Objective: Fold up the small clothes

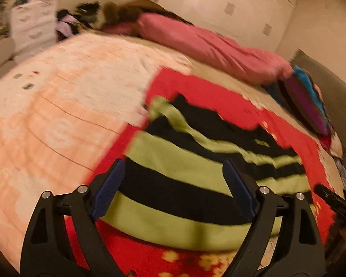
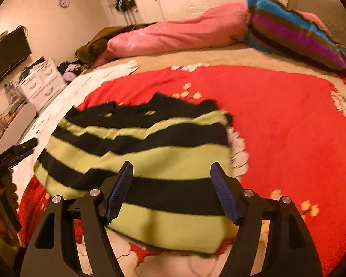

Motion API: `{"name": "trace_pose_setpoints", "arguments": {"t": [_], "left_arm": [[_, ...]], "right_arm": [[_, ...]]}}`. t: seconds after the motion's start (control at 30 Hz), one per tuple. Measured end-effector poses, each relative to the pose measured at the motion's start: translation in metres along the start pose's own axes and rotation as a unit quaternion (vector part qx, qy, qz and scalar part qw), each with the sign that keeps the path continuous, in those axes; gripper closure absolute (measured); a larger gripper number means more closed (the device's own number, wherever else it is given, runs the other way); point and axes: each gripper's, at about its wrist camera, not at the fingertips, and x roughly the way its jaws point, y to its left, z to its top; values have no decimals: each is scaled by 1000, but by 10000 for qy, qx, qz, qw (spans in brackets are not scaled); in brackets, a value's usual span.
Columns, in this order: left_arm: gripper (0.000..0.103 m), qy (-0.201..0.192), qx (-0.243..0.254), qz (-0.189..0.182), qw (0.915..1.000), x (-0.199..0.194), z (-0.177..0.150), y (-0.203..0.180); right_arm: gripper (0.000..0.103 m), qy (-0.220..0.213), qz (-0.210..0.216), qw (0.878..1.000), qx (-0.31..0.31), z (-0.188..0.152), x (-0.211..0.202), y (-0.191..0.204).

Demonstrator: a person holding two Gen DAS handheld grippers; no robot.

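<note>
A soft knit sweater (image 2: 136, 157) in broad green and black stripes lies folded on a fuzzy red blanket (image 2: 276, 124) with pale flower shapes, spread over the bed. The left gripper (image 1: 173, 189) and right gripper (image 2: 171, 189) hover above its near edge, ribbed blue jaws spread wide, holding nothing. A puffy pink quilt (image 2: 180, 34) is bunched along the far side.
</note>
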Motion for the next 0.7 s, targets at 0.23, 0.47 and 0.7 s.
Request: {"name": "trace_pose_setpoints", "arguments": {"t": [0.23, 0.47, 0.7], "left_arm": [[17, 653, 554, 676, 9940, 48, -30, 1], [15, 669, 444, 574, 9951, 46, -31, 6], [15, 263, 381, 459, 9979, 17, -17, -2]], "right_arm": [[33, 871, -709, 9928, 408, -23, 39, -24], [31, 858, -699, 9918, 645, -27, 37, -30], [30, 411, -826, 9948, 435, -25, -3, -23]]}}
